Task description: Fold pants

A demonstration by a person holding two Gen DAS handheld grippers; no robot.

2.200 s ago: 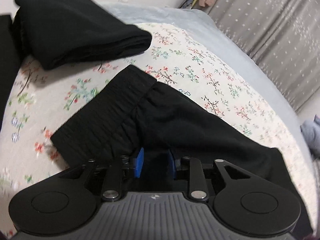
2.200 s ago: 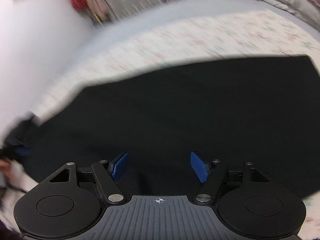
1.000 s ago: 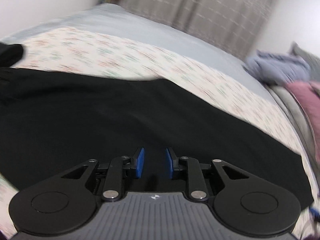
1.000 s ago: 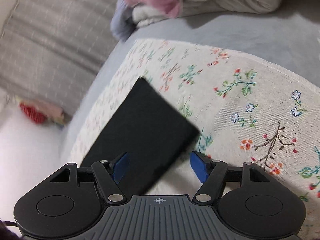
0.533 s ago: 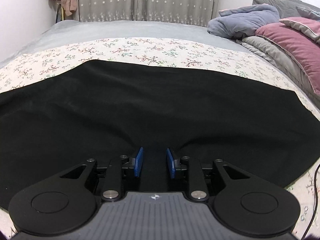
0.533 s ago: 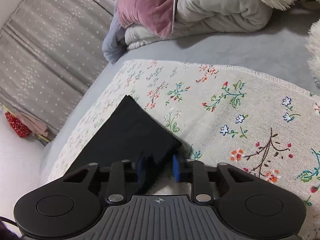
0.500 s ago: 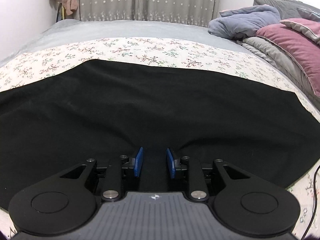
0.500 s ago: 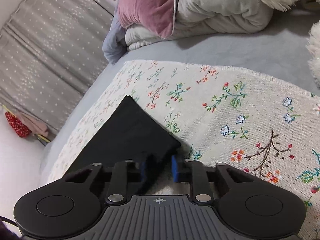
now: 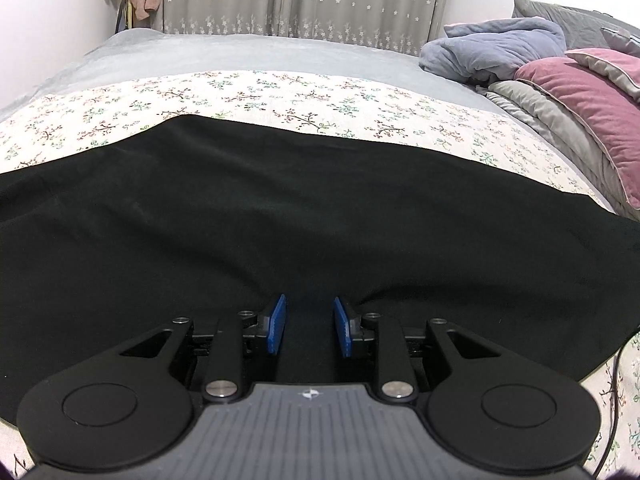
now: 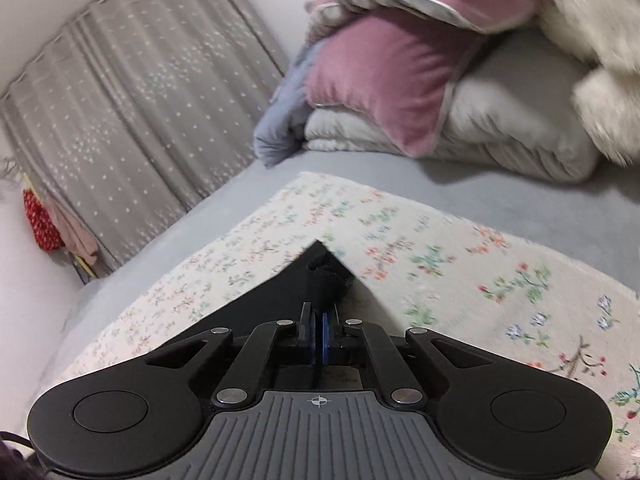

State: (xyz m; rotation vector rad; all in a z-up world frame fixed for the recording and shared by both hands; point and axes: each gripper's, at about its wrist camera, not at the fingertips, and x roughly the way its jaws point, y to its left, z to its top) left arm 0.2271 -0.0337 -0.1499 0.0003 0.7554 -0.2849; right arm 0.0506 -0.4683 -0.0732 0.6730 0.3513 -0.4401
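Pants [image 10: 320,276] hem newly pinched, right jaws closed

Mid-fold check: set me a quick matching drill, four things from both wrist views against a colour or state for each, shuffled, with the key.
Things
1. pants
2. right gripper
3. left gripper
4. pillow

States
A. pink, on the bedding pile
B. jaws apart over black cloth
C. black, spread on the floral sheet
D. jaws just closed, pinching a cloth corner

Pairs: 1-C, 2-D, 3-B, 4-A
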